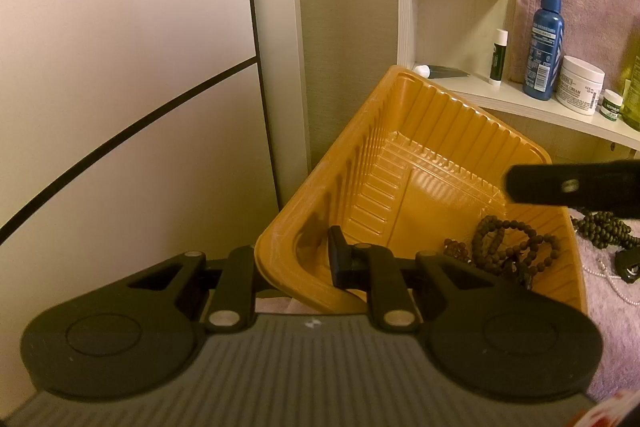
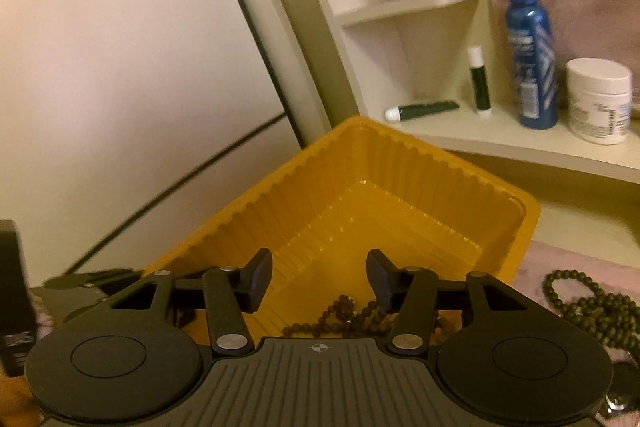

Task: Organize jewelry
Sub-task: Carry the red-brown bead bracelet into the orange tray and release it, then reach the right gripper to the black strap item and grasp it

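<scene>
Yellow plastic, thin and ribbed — the tray (image 1: 420, 183) looks light and a little flexible, the sort that twists if lifted by one corner alone. The left gripper (image 1: 296, 267) has its fingers clenched on the tray's near rim, one finger inside the wall and the other outside it, and the tray sits tilted in that grip. I judge the rim a fair place to hold, though a grip nearer the middle of a side would bend it less.

Inside, in the near right corner, lies a brown bead string (image 1: 516, 247), coiled loosely on itself. Beads like these handle as a limp chain: hard, round and likely slippery, with no stiffness at all. Pinching one strand across the cord should bring the whole loop up dangling, and it may slide or snag on its own coils.

The right gripper (image 2: 320, 281) hangs over the tray with its fingers released and nothing between them; the brown beads lie just below and ahead of it. Outside the tray, to the right on a pale pink towel (image 1: 608, 307), rests a darker green bead string (image 2: 596, 303) — similar in kind, best taken where the strands bunch. A fine pearl chain (image 1: 616, 283) near it looks delicate and harder to pinch.
</scene>
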`<state>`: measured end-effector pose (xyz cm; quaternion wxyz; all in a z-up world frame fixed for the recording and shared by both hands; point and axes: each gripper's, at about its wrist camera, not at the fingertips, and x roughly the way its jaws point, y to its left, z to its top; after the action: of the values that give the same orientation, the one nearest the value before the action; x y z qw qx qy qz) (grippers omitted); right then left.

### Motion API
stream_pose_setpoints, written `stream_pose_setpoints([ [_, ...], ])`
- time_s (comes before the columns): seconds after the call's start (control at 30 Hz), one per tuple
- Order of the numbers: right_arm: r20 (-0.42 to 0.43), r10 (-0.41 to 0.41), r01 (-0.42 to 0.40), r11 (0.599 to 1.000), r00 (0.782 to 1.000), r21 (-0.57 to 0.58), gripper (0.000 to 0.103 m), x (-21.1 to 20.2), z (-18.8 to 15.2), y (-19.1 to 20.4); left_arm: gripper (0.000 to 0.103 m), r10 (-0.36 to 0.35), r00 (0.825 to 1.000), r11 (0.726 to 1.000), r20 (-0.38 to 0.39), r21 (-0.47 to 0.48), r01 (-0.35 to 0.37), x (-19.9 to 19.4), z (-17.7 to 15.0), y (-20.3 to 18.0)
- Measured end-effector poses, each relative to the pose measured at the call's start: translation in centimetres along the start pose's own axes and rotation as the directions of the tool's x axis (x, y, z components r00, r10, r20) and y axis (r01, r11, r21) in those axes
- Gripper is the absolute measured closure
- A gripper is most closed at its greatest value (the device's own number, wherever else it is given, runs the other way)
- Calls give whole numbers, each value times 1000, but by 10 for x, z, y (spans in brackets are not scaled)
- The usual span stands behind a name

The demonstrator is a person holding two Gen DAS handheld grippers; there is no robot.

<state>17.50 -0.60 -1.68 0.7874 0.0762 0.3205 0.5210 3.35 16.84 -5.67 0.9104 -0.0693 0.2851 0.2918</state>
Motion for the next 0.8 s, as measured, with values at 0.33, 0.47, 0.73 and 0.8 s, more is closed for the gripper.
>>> stream_pose_setpoints([
  [0.33,29,-76,72,991,997,109,50,-62,-27,-20,87,0,1000,1000,5,4,0,0,0,-1],
  [0.47,16,-167,163,977,986,135,50,-84,-41,-37,87,1,1000,1000,6,6,-1,1,-1,-1],
  [0.73,-26,-327,326,925,945,194,50,-120,-71,-73,87,2,1000,1000,6,6,-2,1,-1,0],
  [0.8,-39,-357,357,912,933,203,50,-125,-76,-80,87,2,1000,1000,8,5,-2,1,-1,0],
])
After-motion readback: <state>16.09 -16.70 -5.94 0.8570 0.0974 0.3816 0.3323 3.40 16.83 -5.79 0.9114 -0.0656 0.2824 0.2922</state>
